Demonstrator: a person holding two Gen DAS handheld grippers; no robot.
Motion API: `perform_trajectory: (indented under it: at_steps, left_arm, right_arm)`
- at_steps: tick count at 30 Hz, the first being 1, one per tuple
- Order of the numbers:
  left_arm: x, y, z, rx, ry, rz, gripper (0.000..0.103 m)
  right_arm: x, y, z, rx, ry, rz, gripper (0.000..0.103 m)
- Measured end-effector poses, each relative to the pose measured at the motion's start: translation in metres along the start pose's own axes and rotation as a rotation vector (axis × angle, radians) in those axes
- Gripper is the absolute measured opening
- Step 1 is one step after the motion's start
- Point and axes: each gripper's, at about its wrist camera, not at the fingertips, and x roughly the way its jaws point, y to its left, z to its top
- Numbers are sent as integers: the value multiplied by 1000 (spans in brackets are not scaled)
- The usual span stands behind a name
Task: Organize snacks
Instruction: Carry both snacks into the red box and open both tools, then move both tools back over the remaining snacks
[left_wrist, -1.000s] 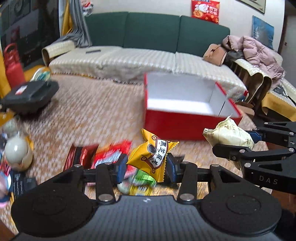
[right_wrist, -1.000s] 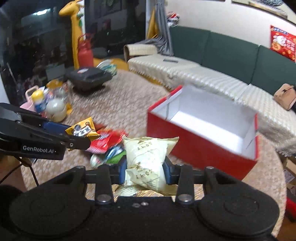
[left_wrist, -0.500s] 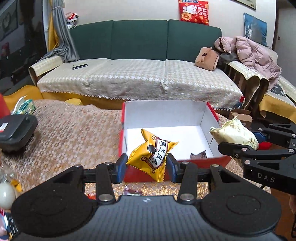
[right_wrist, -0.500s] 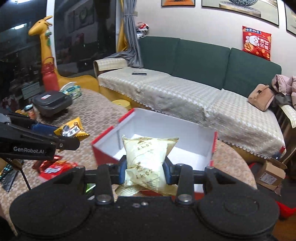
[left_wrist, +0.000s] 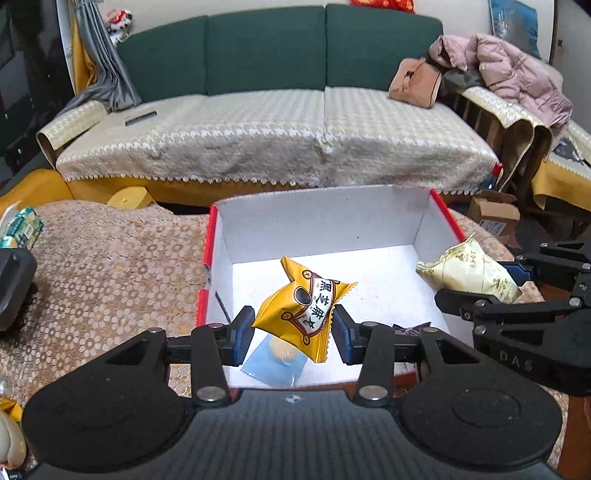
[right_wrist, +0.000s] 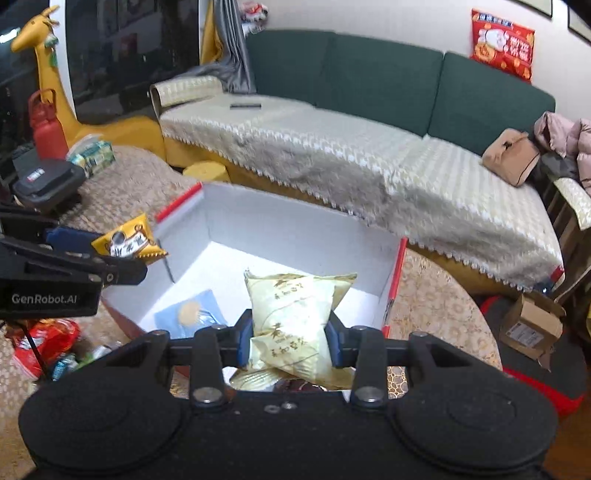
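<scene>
My left gripper (left_wrist: 293, 328) is shut on a yellow snack packet (left_wrist: 304, 308) and hangs over the near left part of the red box (left_wrist: 208, 236) with white inside. In the right wrist view, my right gripper (right_wrist: 290, 341) is shut on a cream snack packet (right_wrist: 291, 314) above the same red box (right_wrist: 395, 280). Each gripper shows in the other's view: the right gripper (left_wrist: 480, 284) with the cream snack packet (left_wrist: 467, 271), the left gripper (right_wrist: 110, 258) with the yellow snack packet (right_wrist: 129, 242). A light blue packet (left_wrist: 275, 363) and a dark wrapper (left_wrist: 410, 328) lie on the box floor.
Several loose snacks (right_wrist: 44, 343) lie on the patterned tablecloth (left_wrist: 110, 266) left of the box. A black case (right_wrist: 46, 182) sits at the table's far left. A green sofa (left_wrist: 280, 122) with a cream cover stands behind, and a cardboard carton (right_wrist: 530, 325) lies on the floor.
Both grippers have carried their packets from the snack pile toward the sofa and over the box, whose inside floor now shows beneath them. Neither grip has changed.
</scene>
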Motion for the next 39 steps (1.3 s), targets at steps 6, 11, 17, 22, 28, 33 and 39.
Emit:
perform_trajectory:
  at_steps: [6,11,17,22,28,33,39]
  left_arm:
    - [39,0,5,12,78,19,44]
    - [59,0,-1,26,131,23,45]
    - [74,0,-8,33,183,28,45]
    - [75,0,-12,38,194,29,51]
    - [63,2,-7,14,169,19,63]
    - [41,5,-2,-4,127,20,66]
    - [8,7,-2,-21,78,19,70]
  right_arm:
    - [30,3,0,-17,74,2,38]
    - [46,8,-4,-25,113,2,38]
    - [54,10,-7,-28,130,11,38]
    - [54,12,-7,-38,132,5,38]
    - [50,14,-6,-30,137,8,38]
    - [34,14,-3,-22,107,4,38]
    - [3,17,3,-23,54,7,39]
